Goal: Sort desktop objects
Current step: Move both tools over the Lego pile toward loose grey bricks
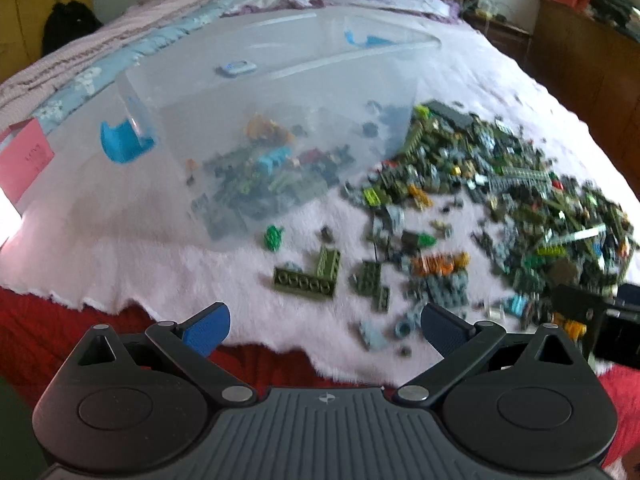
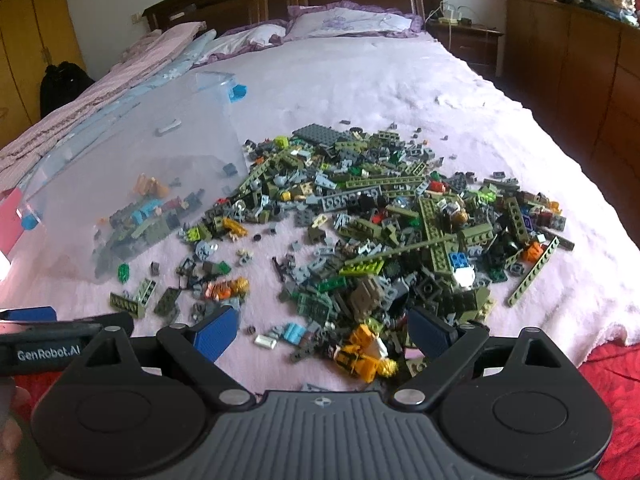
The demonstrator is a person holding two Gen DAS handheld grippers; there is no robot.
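Left wrist view: the left gripper (image 1: 326, 330) hangs low in the frame with its jaws spread wide and nothing between them, over the near edge of a pale pink blanket (image 1: 160, 264) on the bed. A clear plastic bin (image 1: 280, 92), tipped on its side at centre left, holds some bricks. The pile of building bricks (image 1: 500, 200) spills across the right. In the right wrist view the right gripper (image 2: 324, 334) also has wide, empty jaws, right at the pile's (image 2: 380, 232) near edge.
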